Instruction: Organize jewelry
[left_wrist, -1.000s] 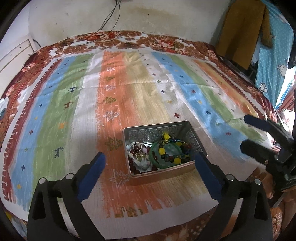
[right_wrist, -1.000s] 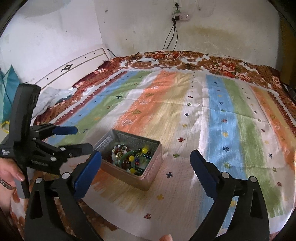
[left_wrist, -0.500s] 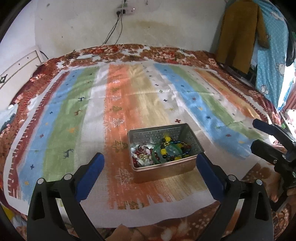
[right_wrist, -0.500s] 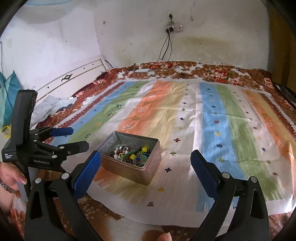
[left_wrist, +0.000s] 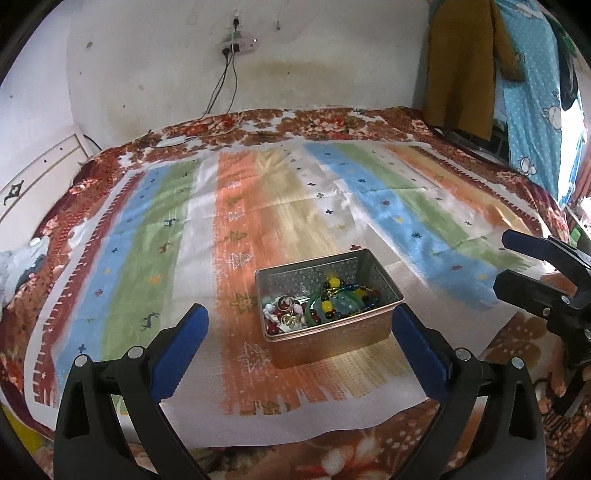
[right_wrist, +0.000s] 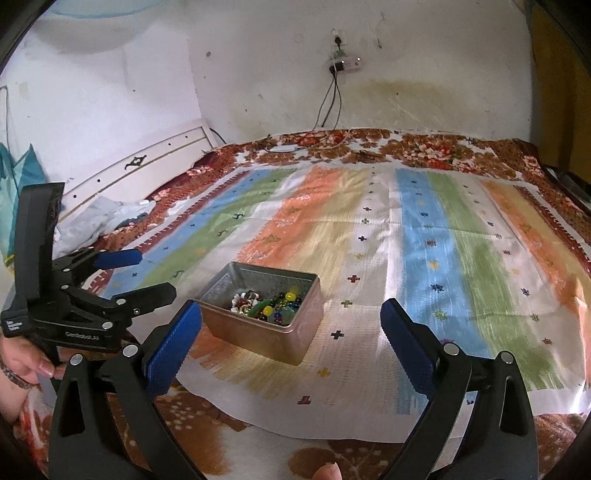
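A rectangular metal tin (left_wrist: 364, 338) stands on the striped mat and holds a tangle of jewelry (left_wrist: 321, 304): a green bangle, beaded strings with yellow, red and dark beads, and rings. It also shows in the right wrist view (right_wrist: 255, 334). My left gripper (left_wrist: 299, 325) is open and empty, held back just short of the tin. My right gripper (right_wrist: 291, 325) is open and empty, to the right of and behind the tin. Each gripper shows in the other's view, the left (right_wrist: 144, 273) and the right (left_wrist: 517, 258).
The striped mat (left_wrist: 258, 206) lies on a floral bedspread (left_wrist: 314, 118). A white headboard (right_wrist: 140, 166) and crumpled cloth (right_wrist: 99, 221) are at the left. Cables run from a wall socket (left_wrist: 236, 46) onto the bed. Clothes hang at the right (left_wrist: 461, 66).
Both grippers have pulled back and tilted up, so the tin sits farther away and more of the wall shows. Both stay open and empty.
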